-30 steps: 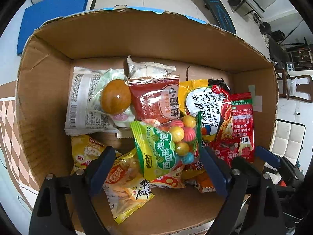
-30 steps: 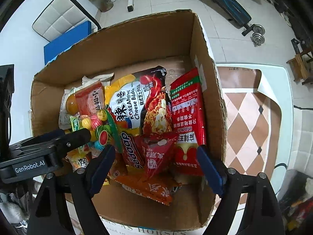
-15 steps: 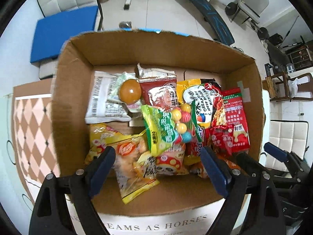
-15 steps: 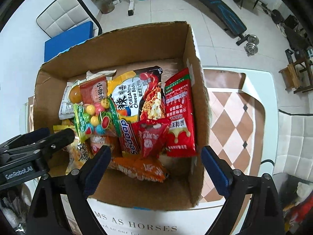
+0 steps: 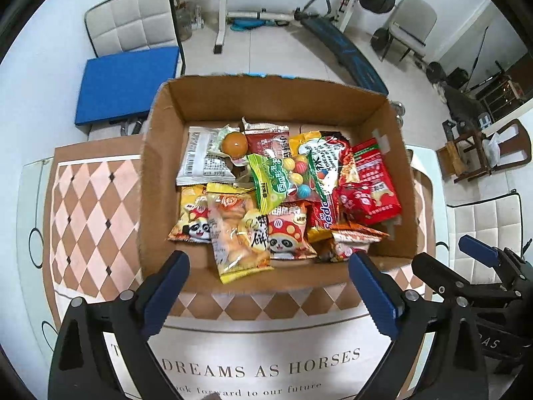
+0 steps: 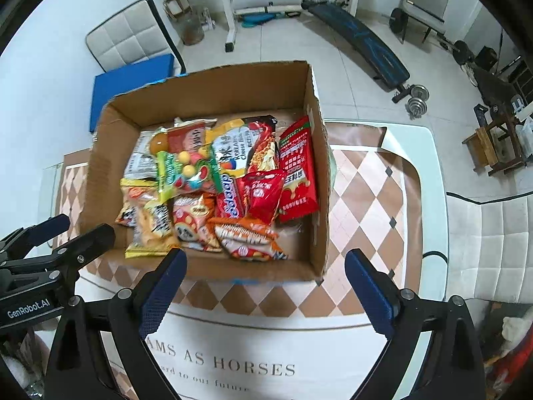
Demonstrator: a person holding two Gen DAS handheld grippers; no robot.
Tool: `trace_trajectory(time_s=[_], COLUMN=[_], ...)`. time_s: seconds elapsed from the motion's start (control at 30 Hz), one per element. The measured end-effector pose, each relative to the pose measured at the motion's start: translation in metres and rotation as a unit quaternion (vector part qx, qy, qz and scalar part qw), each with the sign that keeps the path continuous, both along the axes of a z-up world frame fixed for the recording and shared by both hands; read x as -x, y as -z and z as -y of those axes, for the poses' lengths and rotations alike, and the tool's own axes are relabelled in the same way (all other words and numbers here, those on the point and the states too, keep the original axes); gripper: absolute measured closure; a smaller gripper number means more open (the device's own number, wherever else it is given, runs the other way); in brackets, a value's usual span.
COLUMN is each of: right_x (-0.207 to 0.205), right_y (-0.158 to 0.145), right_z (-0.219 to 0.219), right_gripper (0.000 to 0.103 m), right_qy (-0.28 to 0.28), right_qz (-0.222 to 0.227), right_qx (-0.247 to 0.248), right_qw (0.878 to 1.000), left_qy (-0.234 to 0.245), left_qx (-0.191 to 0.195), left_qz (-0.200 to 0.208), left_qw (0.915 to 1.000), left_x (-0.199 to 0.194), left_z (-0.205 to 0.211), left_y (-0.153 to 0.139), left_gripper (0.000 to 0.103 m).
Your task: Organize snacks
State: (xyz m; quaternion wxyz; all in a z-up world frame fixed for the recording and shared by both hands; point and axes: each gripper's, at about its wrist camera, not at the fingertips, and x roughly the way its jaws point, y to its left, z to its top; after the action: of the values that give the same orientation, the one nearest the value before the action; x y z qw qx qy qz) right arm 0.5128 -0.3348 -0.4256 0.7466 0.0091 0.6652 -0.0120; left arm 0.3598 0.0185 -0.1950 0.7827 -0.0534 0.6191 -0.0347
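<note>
A cardboard box [image 5: 266,100] [image 6: 213,93] stands on the table, packed with several snack bags. Among them are a green gumball bag [image 5: 283,180] [image 6: 186,170], a tall red packet [image 5: 373,180] [image 6: 296,166], a noodle bag [image 5: 319,160] [image 6: 243,146] and a yellow biscuit bag [image 5: 236,230]. My left gripper [image 5: 266,263] hovers high over the box's near wall. Its jaws are opening and nothing is between them. Beside it on the right, my right gripper [image 6: 266,260] hangs at the same height, its jaws also opening and empty.
The box sits on a cloth with brown and pink diamonds [image 5: 93,206] and printed words [image 5: 263,366]. A chair with a blue cushion [image 5: 126,83] stands behind the table, white chairs [image 6: 483,243] to the right. A weight bench [image 6: 359,40] lies on the floor beyond.
Both grippers have risen and drawn back from inside the box, so the whole box and the tablecloth now show. Their jaws stand wider apart, still empty. The snacks have not moved.
</note>
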Motion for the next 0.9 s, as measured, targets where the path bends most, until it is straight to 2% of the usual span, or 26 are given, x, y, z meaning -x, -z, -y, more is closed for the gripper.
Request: trace_trajectory(time_s=[0.2, 0.43, 0.9], right_x=[0.034, 0.080, 0.185], right_y=[-0.037, -0.073, -0.168], right_z=[-0.001, 0.009, 0.001], right_gripper=[0.005, 0.005, 0.005], right_qy=[0.004, 0.012, -0.005], right_qz=[0.037, 0.075, 0.175], right_qx=[-0.005, -0.009, -0.001], right_qw=[0.999, 0.997, 0.985], left_qy=[-0.010, -0.020, -0.031], left_qx=[-0.013, -0.035, -0.059], left_qz=[0.049, 0.110, 0.207], left_qw=[0.9987, 0.9931, 0.9761], left_x=[0.042, 0.092, 0.195], left_z=[0.002, 0.005, 0.022], left_y=[-0.033, -0.066, -0.128], left_gripper=[0.005, 0.005, 0.005])
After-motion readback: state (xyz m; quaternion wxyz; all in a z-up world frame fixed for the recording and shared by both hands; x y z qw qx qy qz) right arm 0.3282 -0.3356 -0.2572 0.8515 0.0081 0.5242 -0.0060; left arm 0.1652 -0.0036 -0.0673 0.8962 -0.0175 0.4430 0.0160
